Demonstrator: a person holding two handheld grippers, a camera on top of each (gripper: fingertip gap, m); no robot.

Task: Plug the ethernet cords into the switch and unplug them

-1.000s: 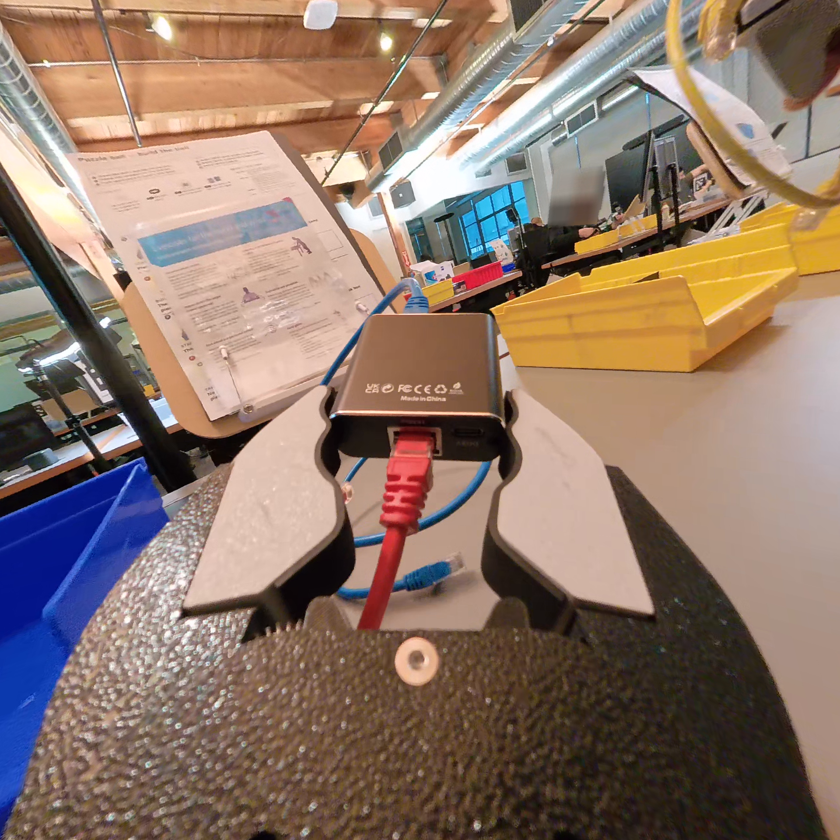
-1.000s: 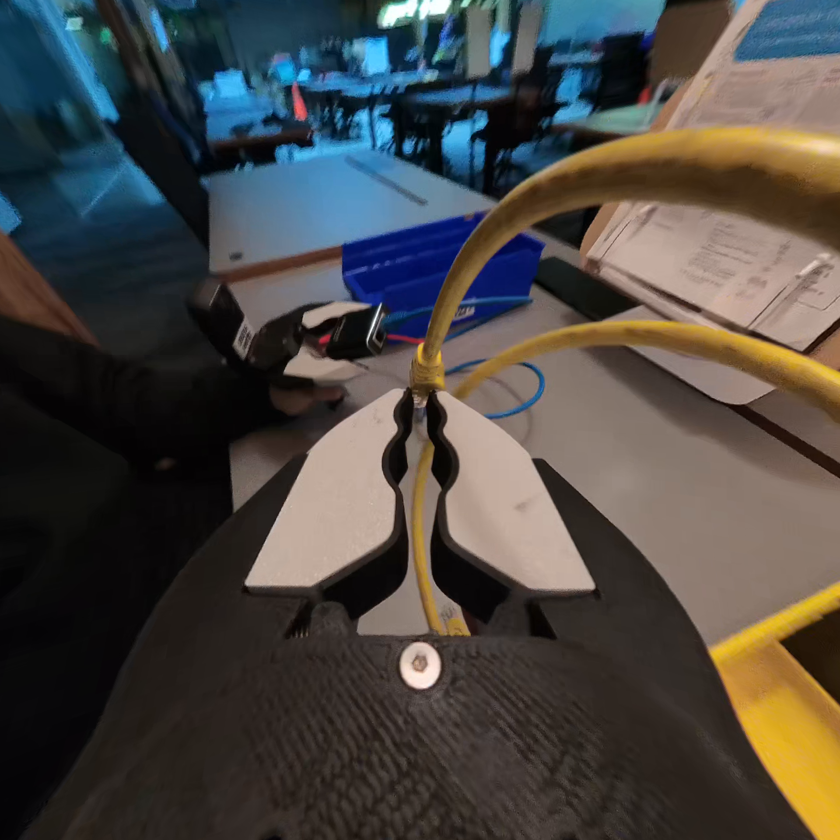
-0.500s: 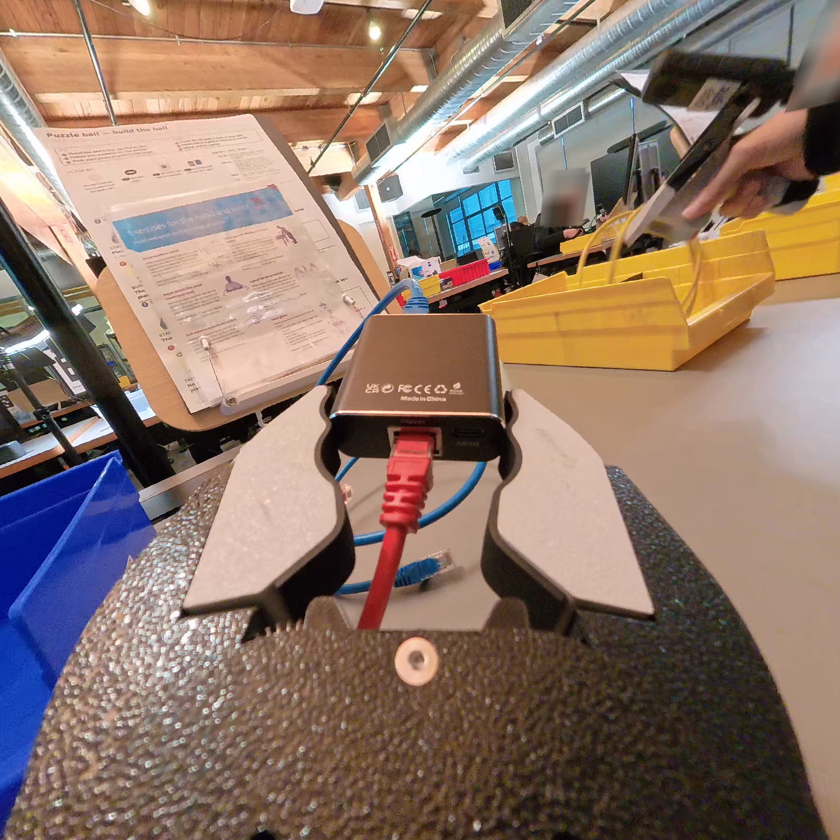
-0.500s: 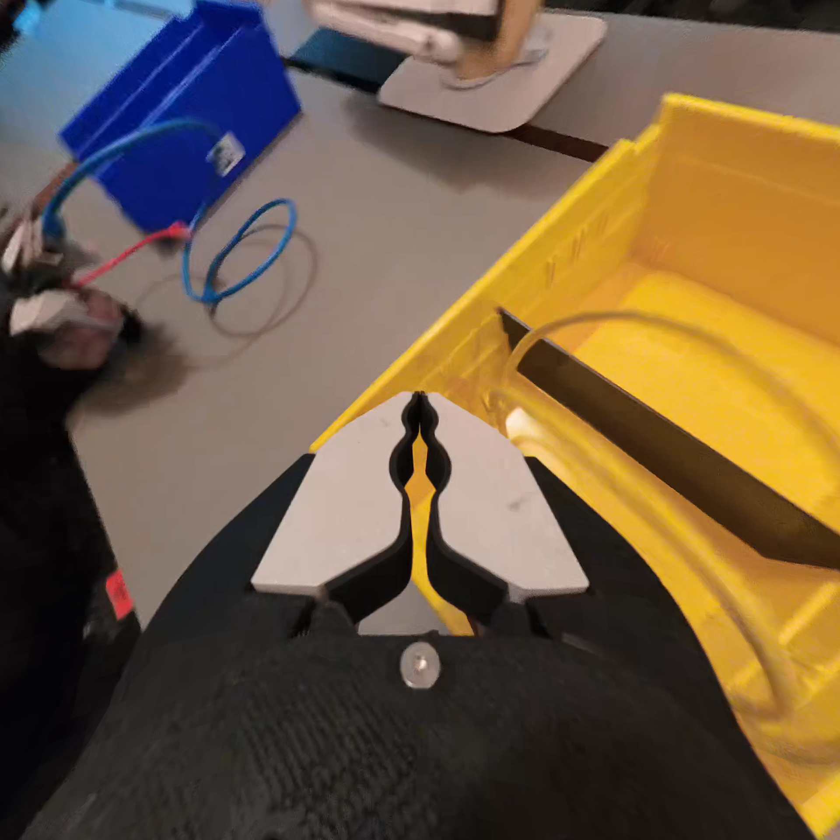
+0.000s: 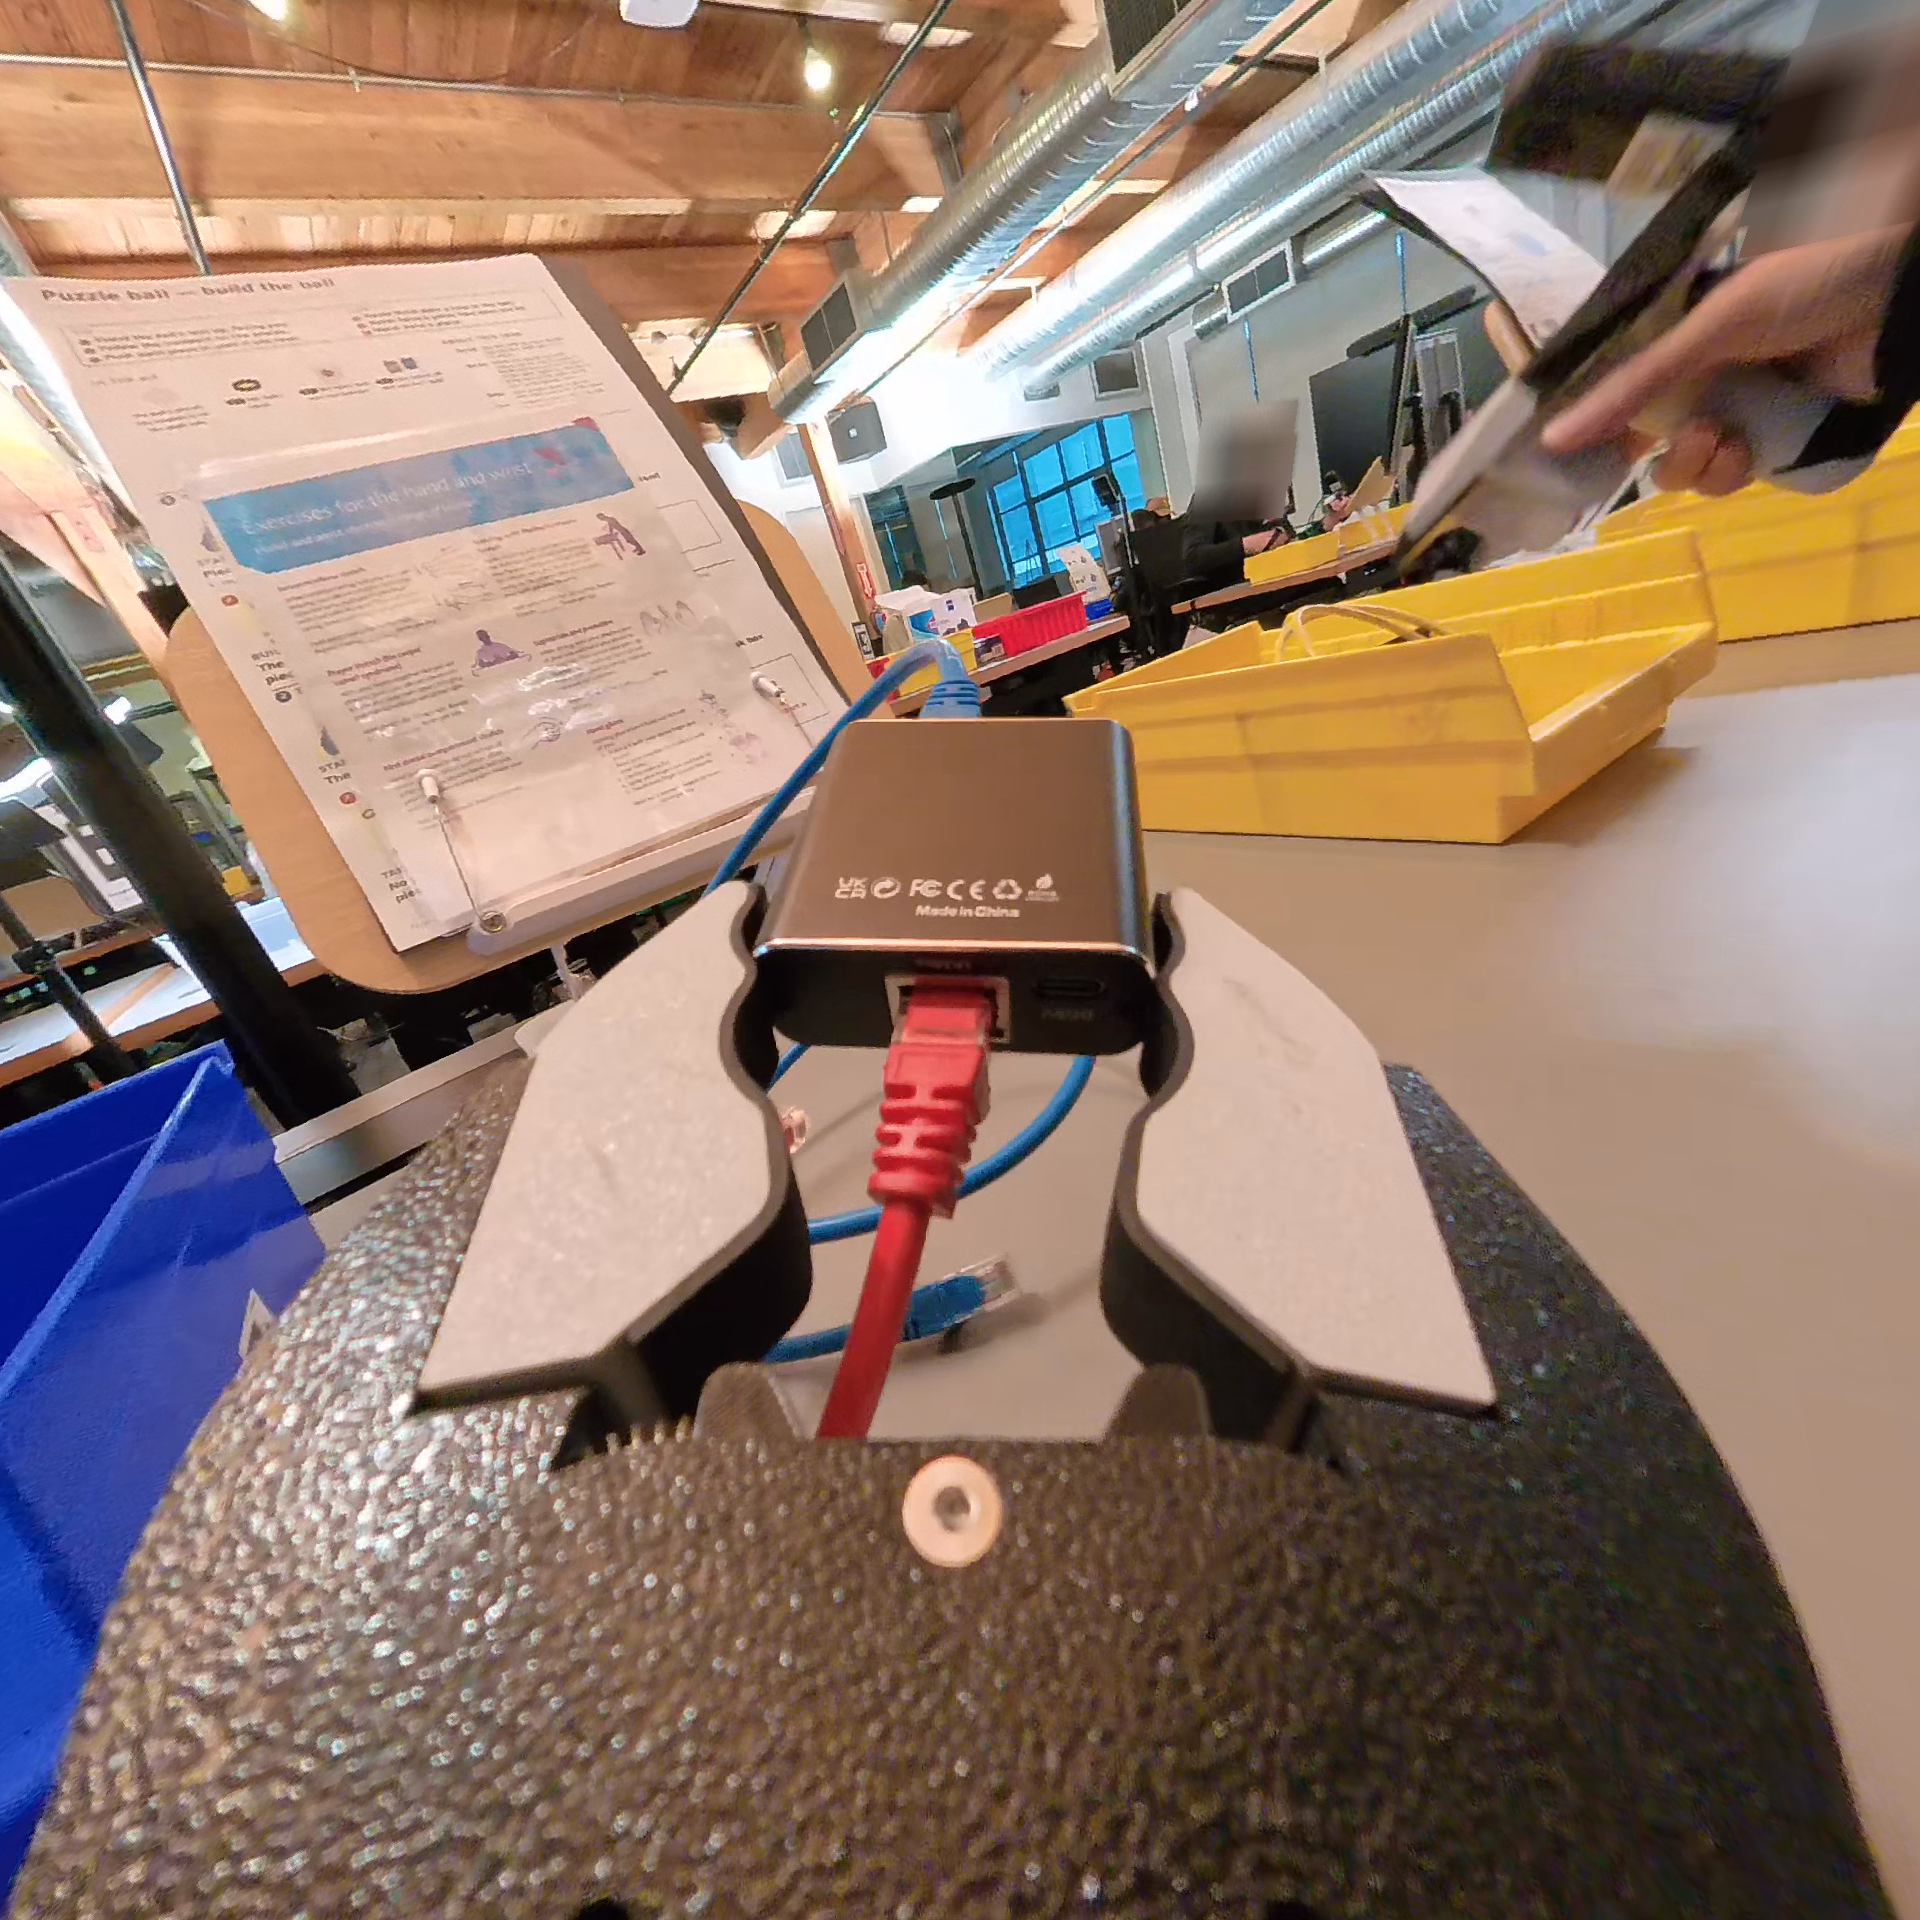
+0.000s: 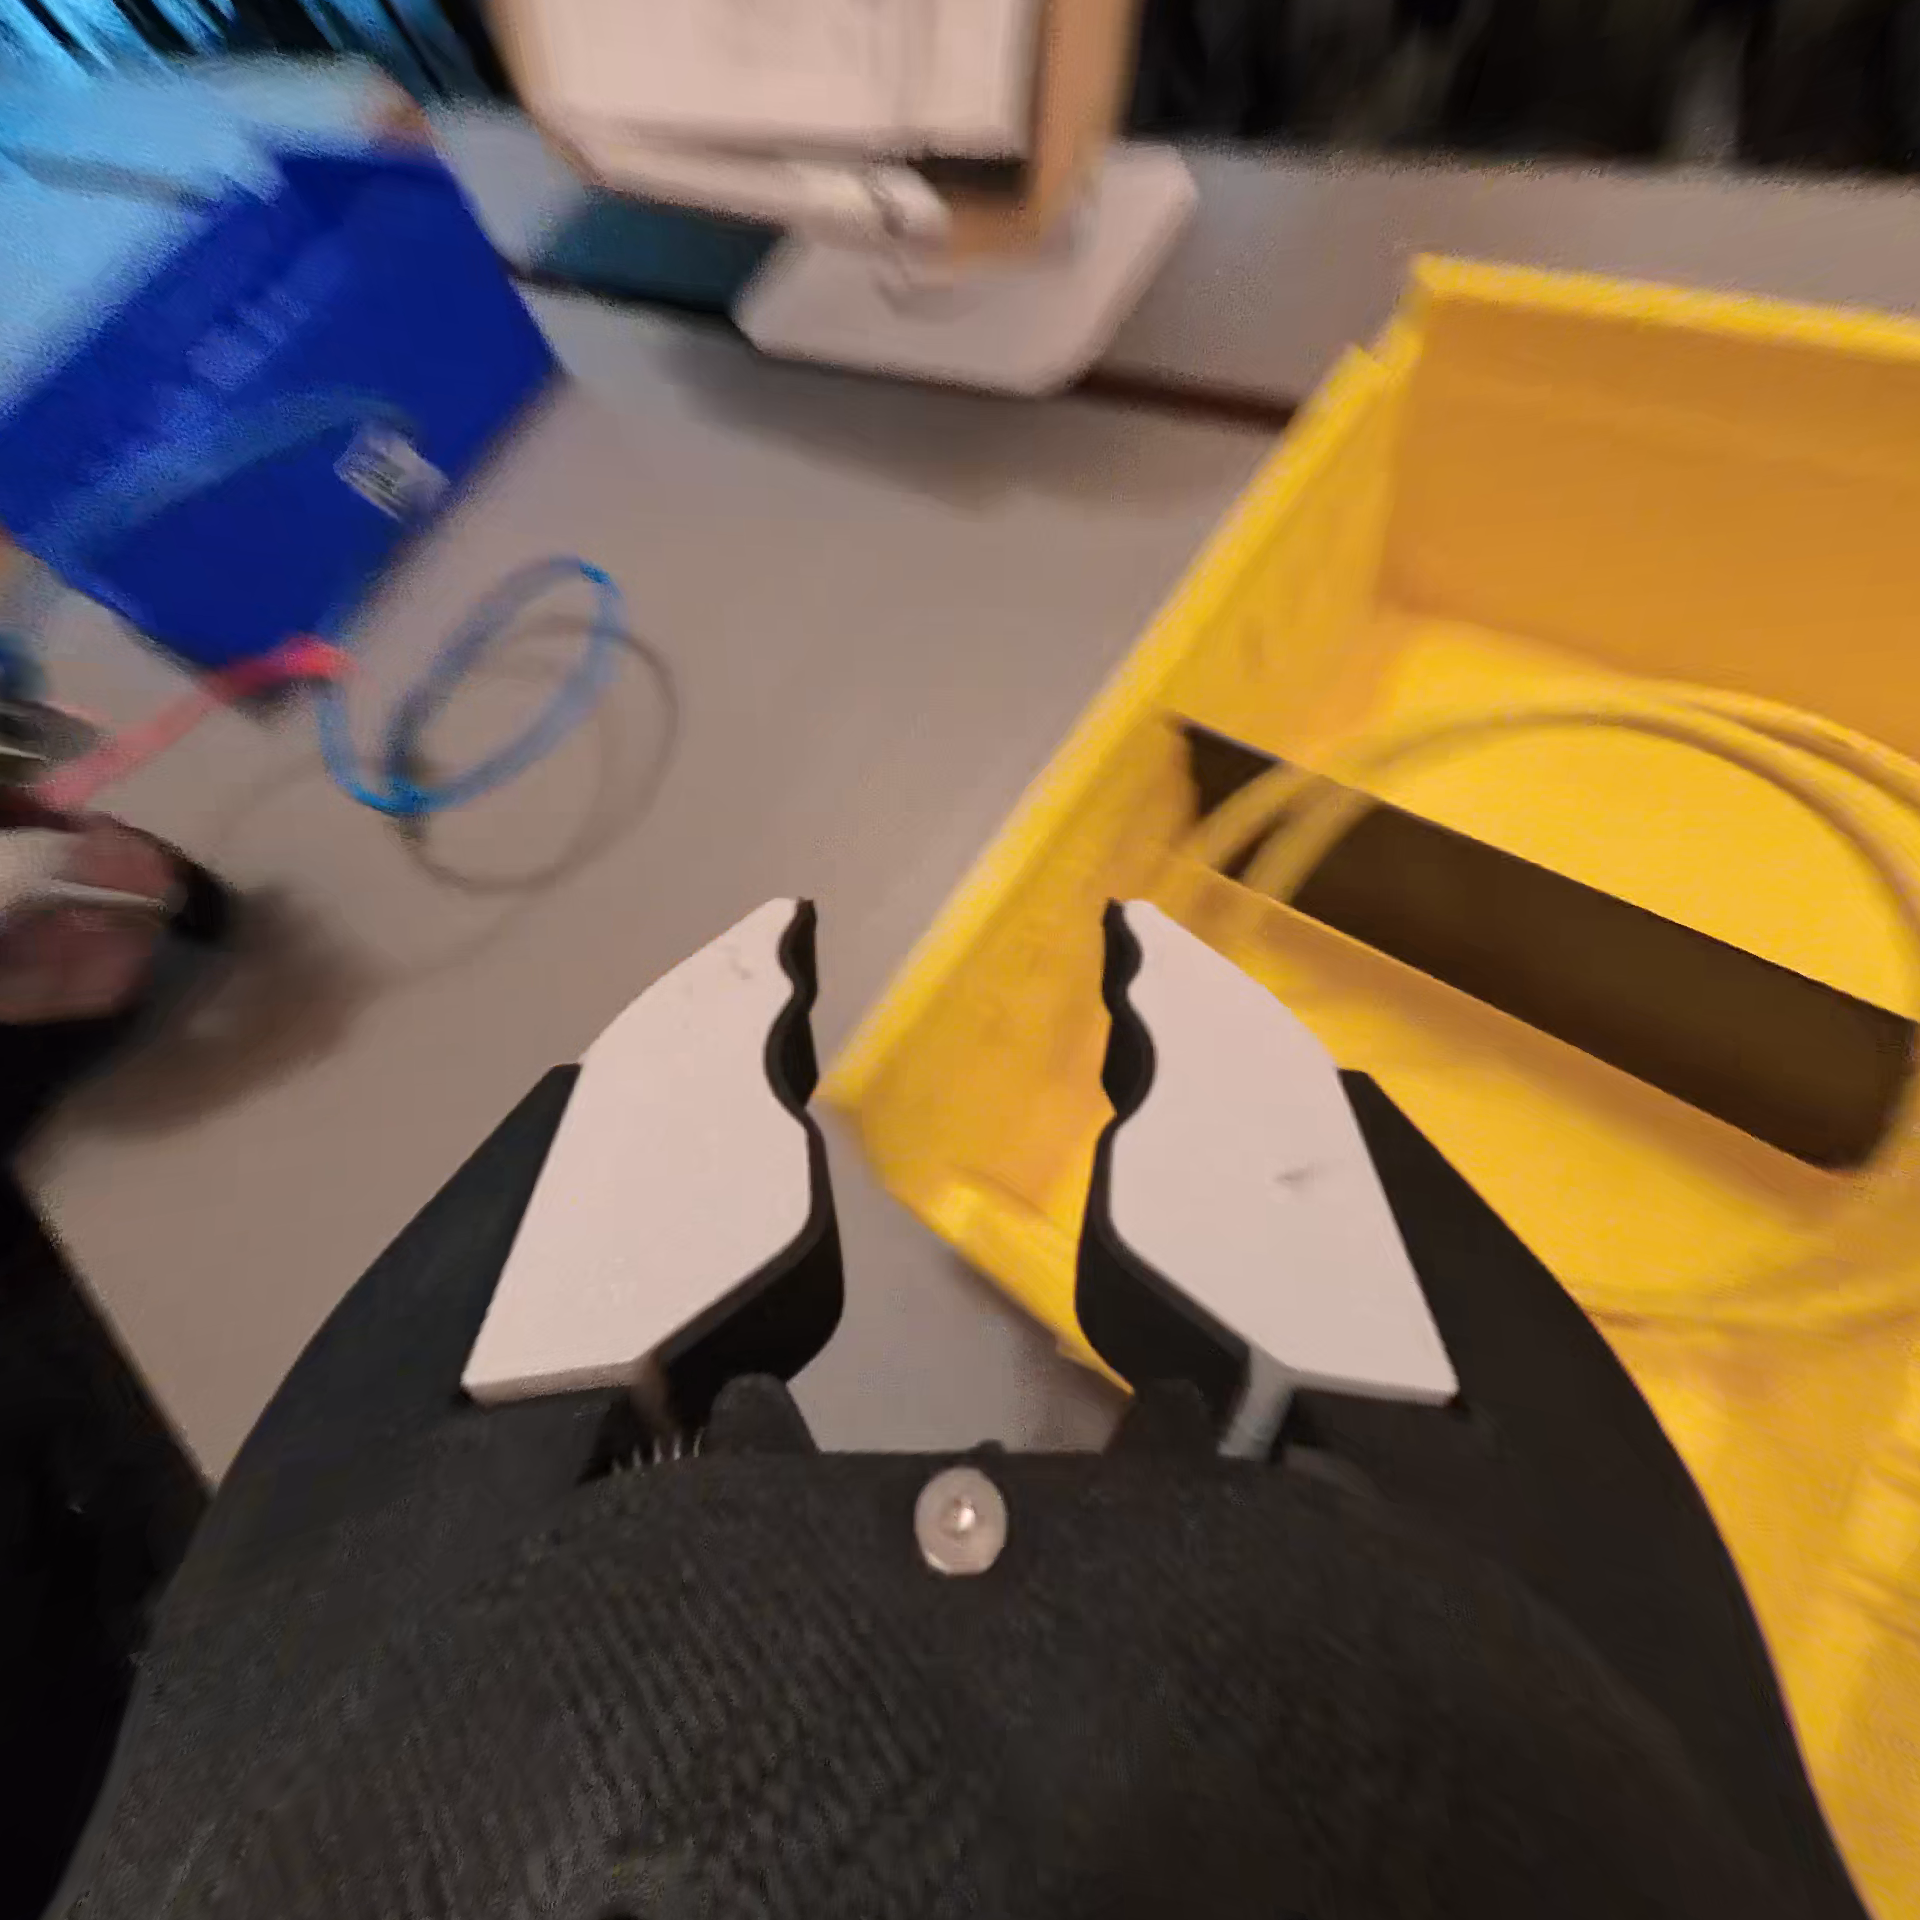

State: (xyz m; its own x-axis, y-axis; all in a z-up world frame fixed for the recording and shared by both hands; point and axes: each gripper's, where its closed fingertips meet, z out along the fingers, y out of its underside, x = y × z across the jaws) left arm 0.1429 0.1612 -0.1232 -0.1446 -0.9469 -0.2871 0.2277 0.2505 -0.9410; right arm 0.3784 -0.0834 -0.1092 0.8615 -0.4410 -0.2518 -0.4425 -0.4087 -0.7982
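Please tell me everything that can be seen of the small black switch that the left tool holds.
The switch is a small black box with rounded edges, smooth and slightly glossy, with white marks on top. The left tool is clamped on its two sides and holds it above the grey table. A red cord is plugged into the near port, beside a smaller empty port. A blue cord enters at the far end.

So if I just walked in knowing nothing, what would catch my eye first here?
Probably the small black switch pinched in the left claw, with a bright red cord plugged into its near face. Next, the right claw hanging open and empty over the edge of a yellow bin, where a yellow cord lies coiled.
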